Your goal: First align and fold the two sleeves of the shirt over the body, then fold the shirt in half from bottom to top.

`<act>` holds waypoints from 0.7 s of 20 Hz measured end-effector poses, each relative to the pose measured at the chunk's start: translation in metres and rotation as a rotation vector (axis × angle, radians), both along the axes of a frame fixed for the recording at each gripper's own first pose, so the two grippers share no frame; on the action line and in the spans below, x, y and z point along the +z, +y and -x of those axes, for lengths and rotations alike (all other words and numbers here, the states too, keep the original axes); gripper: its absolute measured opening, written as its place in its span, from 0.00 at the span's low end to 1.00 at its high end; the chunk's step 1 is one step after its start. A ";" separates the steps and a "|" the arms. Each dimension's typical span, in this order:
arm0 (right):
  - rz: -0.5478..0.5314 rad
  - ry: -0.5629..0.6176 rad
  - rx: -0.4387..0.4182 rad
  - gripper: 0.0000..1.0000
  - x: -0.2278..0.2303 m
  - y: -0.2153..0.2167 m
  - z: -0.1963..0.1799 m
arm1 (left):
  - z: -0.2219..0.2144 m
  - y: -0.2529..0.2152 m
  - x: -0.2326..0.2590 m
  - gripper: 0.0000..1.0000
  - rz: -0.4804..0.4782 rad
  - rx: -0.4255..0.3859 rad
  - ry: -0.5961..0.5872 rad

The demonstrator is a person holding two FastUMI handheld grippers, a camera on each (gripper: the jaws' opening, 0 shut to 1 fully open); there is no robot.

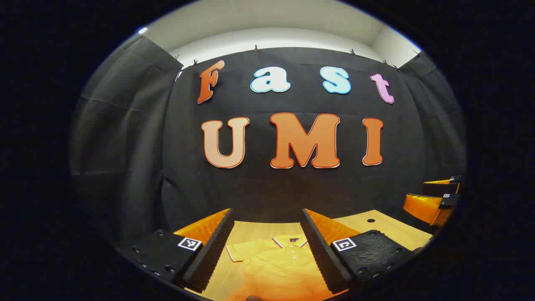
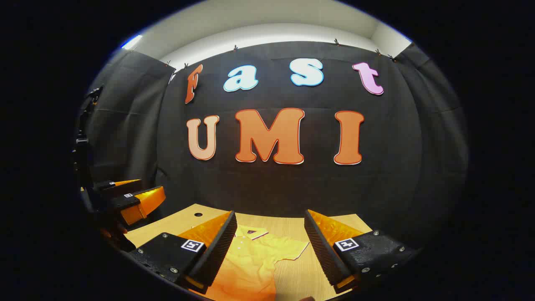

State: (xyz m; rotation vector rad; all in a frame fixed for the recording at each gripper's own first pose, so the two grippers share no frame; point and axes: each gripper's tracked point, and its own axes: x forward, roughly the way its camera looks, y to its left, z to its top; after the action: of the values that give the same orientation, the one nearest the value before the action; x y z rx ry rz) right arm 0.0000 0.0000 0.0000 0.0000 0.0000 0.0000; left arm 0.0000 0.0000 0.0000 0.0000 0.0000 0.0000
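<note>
A yellow polo shirt (image 1: 276, 261) lies flat on the wooden table (image 1: 388, 228), collar (image 1: 289, 241) toward the far wall and one short sleeve (image 1: 235, 252) spread out to the side. My left gripper (image 1: 266, 213) hovers above it, open, with the collar area showing between its fingers. In the right gripper view the shirt (image 2: 250, 259) lies below my right gripper (image 2: 270, 214), which is open too, and the other sleeve (image 2: 292, 250) spreads to the right. Neither gripper touches the cloth. The right gripper (image 1: 434, 200) also appears far right in the left gripper view, and the left gripper (image 2: 131, 198) far left in the right gripper view.
The table (image 2: 175, 223) ends at the black cloth wall close behind the shirt. A small round hole (image 1: 371, 220) sits in the tabletop near the back edge, seen again as a hole (image 2: 198, 214) in the right gripper view. Bare wood lies beside the shirt.
</note>
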 end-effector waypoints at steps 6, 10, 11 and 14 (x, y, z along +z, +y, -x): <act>0.029 -0.012 0.001 0.98 0.004 0.002 -0.013 | -0.013 0.006 -0.005 0.98 -0.011 0.020 0.005; 0.005 0.006 -0.055 0.98 -0.002 0.011 -0.022 | -0.029 0.016 -0.002 0.98 -0.025 -0.010 -0.007; -0.001 0.002 -0.057 0.98 0.000 0.016 -0.023 | -0.030 0.016 0.000 0.98 -0.015 -0.025 -0.013; 0.014 0.005 -0.092 0.98 0.000 0.021 -0.024 | -0.033 0.016 -0.013 0.98 -0.018 -0.063 0.026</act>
State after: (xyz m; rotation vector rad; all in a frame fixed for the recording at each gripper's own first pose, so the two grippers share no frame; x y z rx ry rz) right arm 0.0236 0.0213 0.0004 -0.0137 0.0052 -0.0918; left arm 0.0332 0.0165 -0.0129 0.0179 0.0258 -0.0627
